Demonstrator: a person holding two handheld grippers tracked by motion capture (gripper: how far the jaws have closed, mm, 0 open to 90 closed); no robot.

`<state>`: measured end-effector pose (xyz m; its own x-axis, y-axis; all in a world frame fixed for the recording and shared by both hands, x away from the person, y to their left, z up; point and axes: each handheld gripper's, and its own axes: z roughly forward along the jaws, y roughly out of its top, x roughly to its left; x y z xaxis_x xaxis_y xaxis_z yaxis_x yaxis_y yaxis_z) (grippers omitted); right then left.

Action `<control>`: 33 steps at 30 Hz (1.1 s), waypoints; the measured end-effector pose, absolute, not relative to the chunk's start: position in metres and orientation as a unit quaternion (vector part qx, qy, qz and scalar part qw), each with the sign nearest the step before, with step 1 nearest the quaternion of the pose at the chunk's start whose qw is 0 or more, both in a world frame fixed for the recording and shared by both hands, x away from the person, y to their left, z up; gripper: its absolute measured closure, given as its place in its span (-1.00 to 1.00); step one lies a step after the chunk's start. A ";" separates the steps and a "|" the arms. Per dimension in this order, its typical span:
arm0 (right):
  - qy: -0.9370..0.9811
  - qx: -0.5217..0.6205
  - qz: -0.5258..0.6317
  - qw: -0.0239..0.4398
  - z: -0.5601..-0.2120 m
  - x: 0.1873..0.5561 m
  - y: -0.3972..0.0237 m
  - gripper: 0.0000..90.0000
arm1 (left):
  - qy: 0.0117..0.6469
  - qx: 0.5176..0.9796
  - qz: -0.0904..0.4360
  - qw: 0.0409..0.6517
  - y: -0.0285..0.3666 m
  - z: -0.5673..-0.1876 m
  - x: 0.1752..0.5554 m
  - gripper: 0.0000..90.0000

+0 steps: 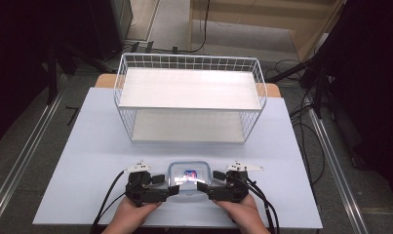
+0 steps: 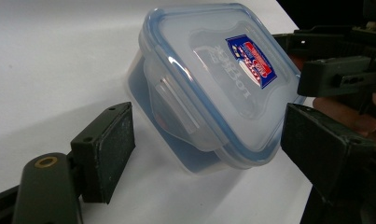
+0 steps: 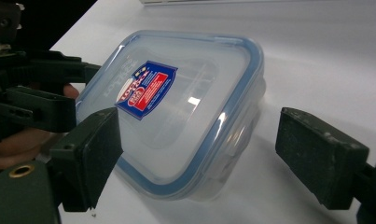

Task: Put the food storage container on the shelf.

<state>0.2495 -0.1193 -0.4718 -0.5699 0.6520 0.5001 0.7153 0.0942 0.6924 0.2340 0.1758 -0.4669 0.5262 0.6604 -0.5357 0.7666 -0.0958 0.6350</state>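
Observation:
A clear plastic food box (image 1: 189, 176) with a blue-rimmed lid and a red-and-blue label sits near the table's front edge, between my two grippers. My left gripper (image 1: 167, 185) is at its left side and is open. In the left gripper view the box (image 2: 213, 79) lies between the wide-apart jaws of this gripper (image 2: 209, 149), and the left jaw stands clear of it. My right gripper (image 1: 209, 181) is at the box's right side, also open. Its own view has the box (image 3: 185, 107) between the spread jaws of the right gripper (image 3: 204, 158).
A white two-tier wire shelf basket (image 1: 189, 97) stands at the back middle of the pale table (image 1: 87, 161). Cables trail from both grippers over the front edge. Dark stands and floor cables surround the table.

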 end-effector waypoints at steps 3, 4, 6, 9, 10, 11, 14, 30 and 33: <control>-0.738 -0.463 -0.489 0.043 -0.475 0.249 -0.119 -0.63 | 0.483 0.736 -0.074 0.469 0.174 -0.471 0.236 -0.58; -0.736 -0.466 -0.489 0.048 -0.476 0.250 -0.119 -0.62 | 0.482 0.733 -0.085 0.473 0.173 -0.472 0.238 -0.57; -0.734 -0.469 -0.489 0.057 -0.477 0.251 -0.119 -0.59 | 0.481 0.729 -0.095 0.477 0.173 -0.473 0.239 -0.54; -0.731 -0.467 -0.493 0.071 -0.479 0.252 -0.119 -0.52 | 0.482 0.728 -0.096 0.478 0.173 -0.473 0.240 -0.53; -0.726 -0.468 -0.497 0.085 -0.481 0.253 -0.119 -0.47 | 0.483 0.725 -0.101 0.481 0.174 -0.473 0.241 -0.51; -0.726 -0.468 -0.497 0.085 -0.481 0.253 -0.119 -0.47 | 0.483 0.725 -0.101 0.481 0.174 -0.473 0.241 -0.48; -0.718 -0.476 -0.498 0.098 -0.481 0.252 -0.121 -0.39 | 0.484 0.723 -0.097 0.484 0.176 -0.472 0.241 -0.39; -0.713 -0.474 -0.508 0.092 -0.479 0.242 -0.128 -0.09 | 0.471 0.727 -0.079 0.493 0.182 -0.464 0.235 -0.05; -0.706 -0.475 -0.516 0.098 -0.477 0.241 -0.134 0.03 | 0.465 0.733 -0.076 0.491 0.183 -0.462 0.236 0.06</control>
<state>0.2411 -0.1337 -0.4766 -0.5290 0.5694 0.6293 0.7725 0.0161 0.6348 0.2357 0.1833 -0.4619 0.5554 0.6068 -0.5687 0.7568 -0.0852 0.6481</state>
